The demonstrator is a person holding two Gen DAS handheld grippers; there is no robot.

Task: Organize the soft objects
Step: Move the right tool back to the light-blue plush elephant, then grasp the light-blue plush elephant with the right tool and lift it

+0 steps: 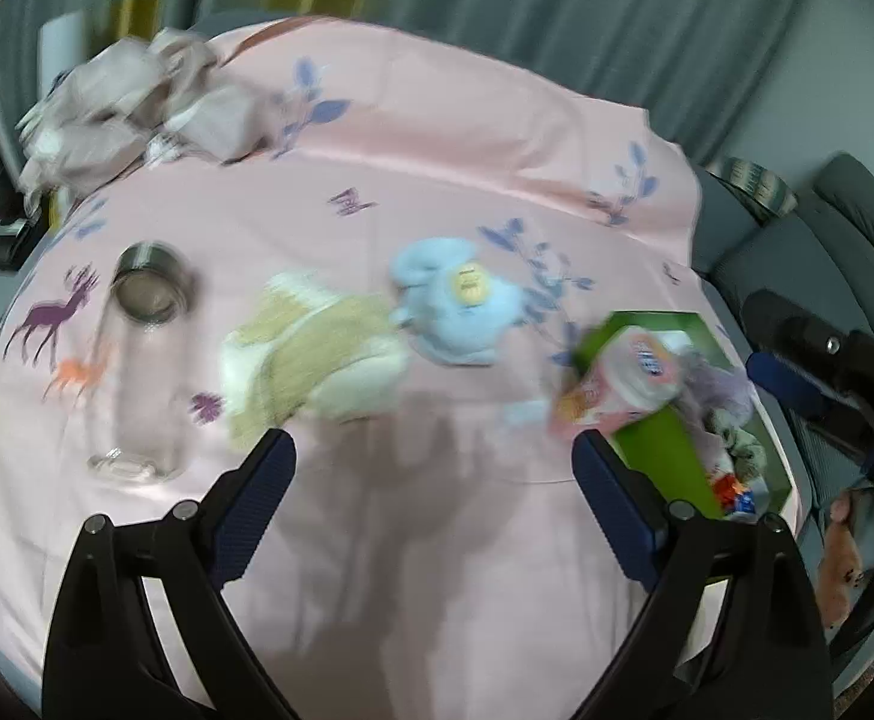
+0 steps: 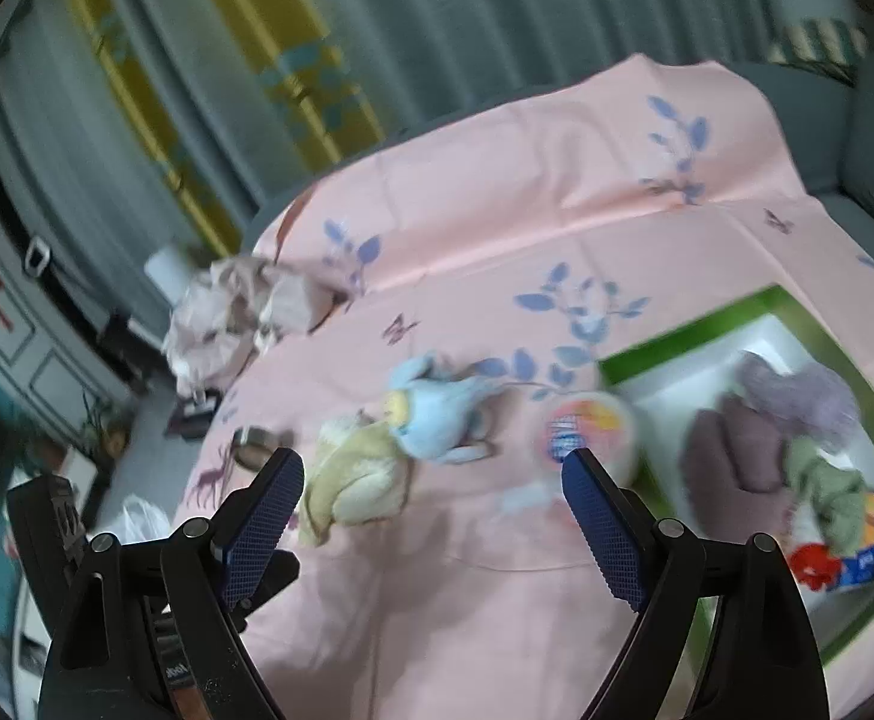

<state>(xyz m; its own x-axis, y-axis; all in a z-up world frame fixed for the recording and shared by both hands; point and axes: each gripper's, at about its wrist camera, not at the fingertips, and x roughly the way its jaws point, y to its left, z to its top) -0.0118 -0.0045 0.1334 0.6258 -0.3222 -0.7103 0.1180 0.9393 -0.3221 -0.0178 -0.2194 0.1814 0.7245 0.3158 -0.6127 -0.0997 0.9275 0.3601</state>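
Observation:
A light blue plush toy (image 1: 454,306) and a beige and white soft cloth toy (image 1: 311,354) lie side by side on the pink tablecloth (image 1: 437,138). Both also show in the right wrist view, blue plush (image 2: 437,414) and beige toy (image 2: 356,474). A green-rimmed box (image 1: 658,426) at the right holds soft items; it shows in the right wrist view (image 2: 694,336) with purple, brown and green cloth pieces inside. A pink packet (image 1: 622,378) leans on its near corner. My left gripper (image 1: 434,468) is open and empty, short of the toys. My right gripper (image 2: 434,480) is open and empty.
A clear glass jar (image 1: 143,372) lies on its side at the left, its metal-rimmed mouth facing away. A crumpled pinkish cloth (image 1: 131,108) sits at the far left edge of the table. Grey chairs (image 1: 826,240) stand at the right; curtains hang behind.

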